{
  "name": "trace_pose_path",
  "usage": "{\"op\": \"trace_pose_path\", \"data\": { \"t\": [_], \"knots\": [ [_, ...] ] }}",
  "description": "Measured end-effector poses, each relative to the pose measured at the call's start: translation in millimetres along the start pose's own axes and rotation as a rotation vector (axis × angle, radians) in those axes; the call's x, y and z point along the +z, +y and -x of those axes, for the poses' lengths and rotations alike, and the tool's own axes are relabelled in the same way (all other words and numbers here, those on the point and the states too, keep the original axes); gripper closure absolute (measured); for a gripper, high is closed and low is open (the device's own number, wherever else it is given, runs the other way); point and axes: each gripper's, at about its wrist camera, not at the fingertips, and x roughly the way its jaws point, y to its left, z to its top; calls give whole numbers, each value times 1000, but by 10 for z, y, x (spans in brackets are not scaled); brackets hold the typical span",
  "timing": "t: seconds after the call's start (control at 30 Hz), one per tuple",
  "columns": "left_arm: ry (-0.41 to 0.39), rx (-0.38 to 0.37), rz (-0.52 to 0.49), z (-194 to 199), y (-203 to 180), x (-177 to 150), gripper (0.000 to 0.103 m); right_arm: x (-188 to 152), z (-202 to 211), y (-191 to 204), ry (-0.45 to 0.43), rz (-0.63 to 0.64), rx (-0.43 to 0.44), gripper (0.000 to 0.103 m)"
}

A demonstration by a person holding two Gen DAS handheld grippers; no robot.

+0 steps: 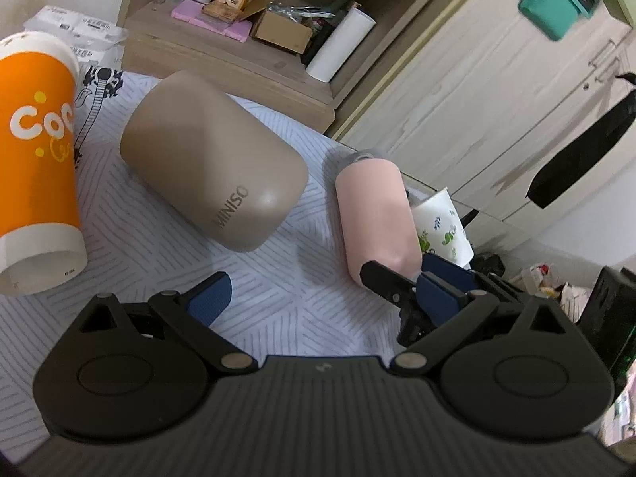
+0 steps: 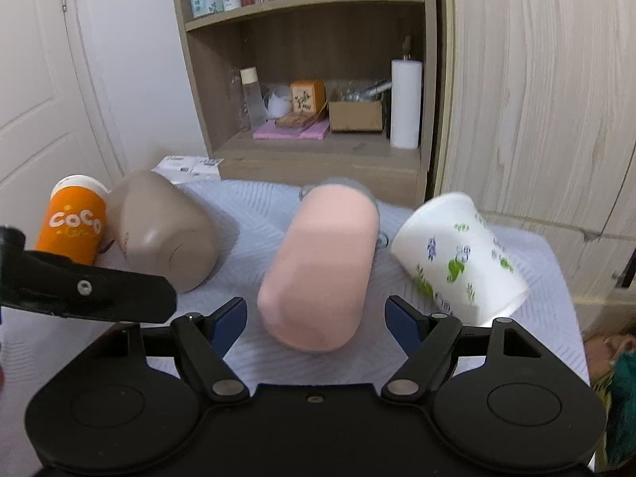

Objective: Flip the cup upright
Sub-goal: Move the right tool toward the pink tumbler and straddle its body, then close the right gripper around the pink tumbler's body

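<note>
Several cups lie on their sides on a patterned white cloth (image 2: 254,206). A pink cup (image 2: 318,266) lies with its base toward me, between the blue pads of my open right gripper (image 2: 316,318), which does not touch it. It also shows in the left wrist view (image 1: 375,214). A tan MINISO cup (image 1: 214,159) and an orange Coco paper cup (image 1: 35,167) lie to its left. A white floral paper cup (image 2: 457,254) lies at the right. My left gripper (image 1: 326,294) is open and empty above the cloth, and its arm shows in the right wrist view (image 2: 87,290).
A wooden shelf unit (image 2: 314,151) stands behind the table, holding a paper roll (image 2: 405,103), a cardboard box (image 2: 355,115) and bottles. A wood-grain wardrobe (image 2: 536,99) is at the right. White packets (image 1: 75,31) lie at the far left.
</note>
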Motion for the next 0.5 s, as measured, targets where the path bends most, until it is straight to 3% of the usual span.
{"op": "trace_pose_path", "data": {
  "t": [0.27,0.3,0.33,0.5],
  "knots": [
    [2,-24,32,-48,42,2,3,-31,-99,-12,-22,-69,-22,24],
    [-1,-20,33,-47,43,-2,3,-42,-89,-1,-32,-72,-21,26],
    [-5,-19,35,-47,45,-3,3,-56,-83,11,-36,-69,-22,35],
    [-26,14,12,-19,19,-19,3,-81,-14,59,-42,-72,-20,35]
  ]
}}
